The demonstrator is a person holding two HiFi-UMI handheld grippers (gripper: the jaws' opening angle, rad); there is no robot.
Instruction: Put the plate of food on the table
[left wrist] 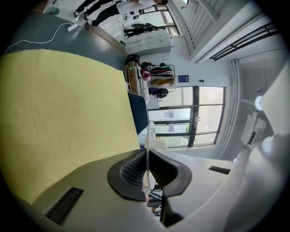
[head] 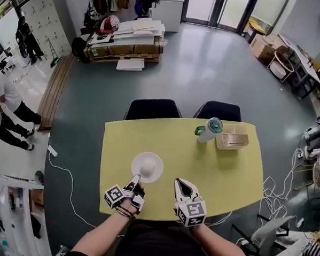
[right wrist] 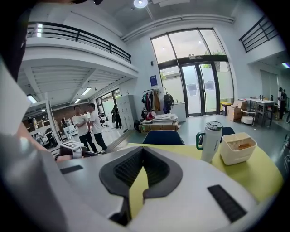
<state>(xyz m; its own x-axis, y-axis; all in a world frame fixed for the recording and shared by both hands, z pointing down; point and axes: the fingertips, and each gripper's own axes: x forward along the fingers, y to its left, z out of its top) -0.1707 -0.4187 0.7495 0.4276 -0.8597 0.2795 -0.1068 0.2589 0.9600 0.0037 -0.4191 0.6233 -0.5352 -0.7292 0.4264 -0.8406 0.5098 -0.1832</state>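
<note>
A white plate (head: 147, 167) with a pale round piece of food (head: 149, 164) rests low over the near middle of the yellow table (head: 222, 171). My left gripper (head: 135, 179) is shut on the plate's near rim. In the left gripper view the plate (left wrist: 148, 135) shows edge-on, pinched between the jaws of the left gripper (left wrist: 146, 156). My right gripper (head: 179, 182) hovers just right of the plate, shut, with nothing in it. In the right gripper view the jaws of the right gripper (right wrist: 142, 152) meet over bare table.
A white tumbler (head: 209, 130) with a green lid and a cream basket (head: 233, 138) stand at the table's far right. Two dark chairs (head: 152, 108) sit behind the table. Cables (head: 66, 173) lie on the floor at both sides. People (head: 6, 98) stand far left.
</note>
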